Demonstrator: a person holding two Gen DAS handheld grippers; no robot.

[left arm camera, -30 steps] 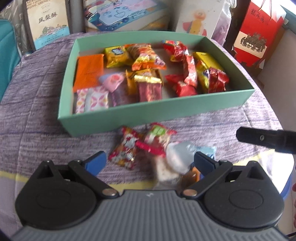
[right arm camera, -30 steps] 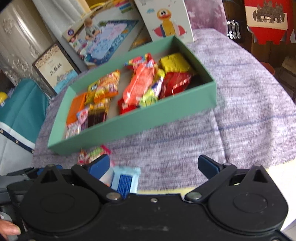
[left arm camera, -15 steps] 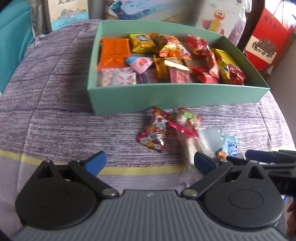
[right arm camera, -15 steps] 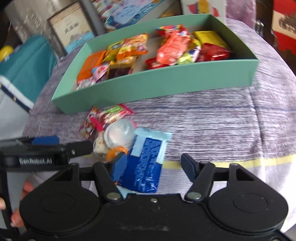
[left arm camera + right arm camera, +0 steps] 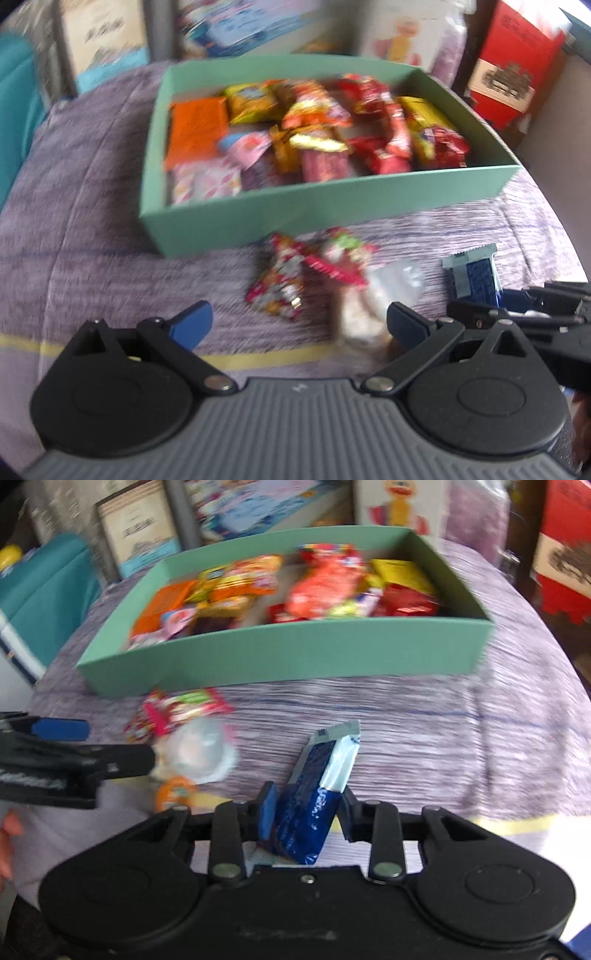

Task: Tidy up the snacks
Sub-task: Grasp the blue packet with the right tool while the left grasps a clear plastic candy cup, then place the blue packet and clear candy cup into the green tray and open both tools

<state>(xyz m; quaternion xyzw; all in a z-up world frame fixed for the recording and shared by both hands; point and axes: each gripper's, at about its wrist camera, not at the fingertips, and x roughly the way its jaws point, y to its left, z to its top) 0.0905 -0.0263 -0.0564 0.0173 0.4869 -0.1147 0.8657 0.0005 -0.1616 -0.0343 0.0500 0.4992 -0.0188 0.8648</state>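
Loose snacks (image 5: 314, 280) are crowding the cloth (image 5: 92, 229) between me and the green box (image 5: 295, 206); its near wall is blocking my way, while cloth along its left side is lying open.

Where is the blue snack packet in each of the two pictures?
Left wrist view: the blue snack packet is at the right, lying past the clear cup, with the right gripper closed on its near end.
Right wrist view: the packet is bottom centre, standing up between that gripper's closing fingers.
Shared landmark: the green box of snacks sits beyond it in both.
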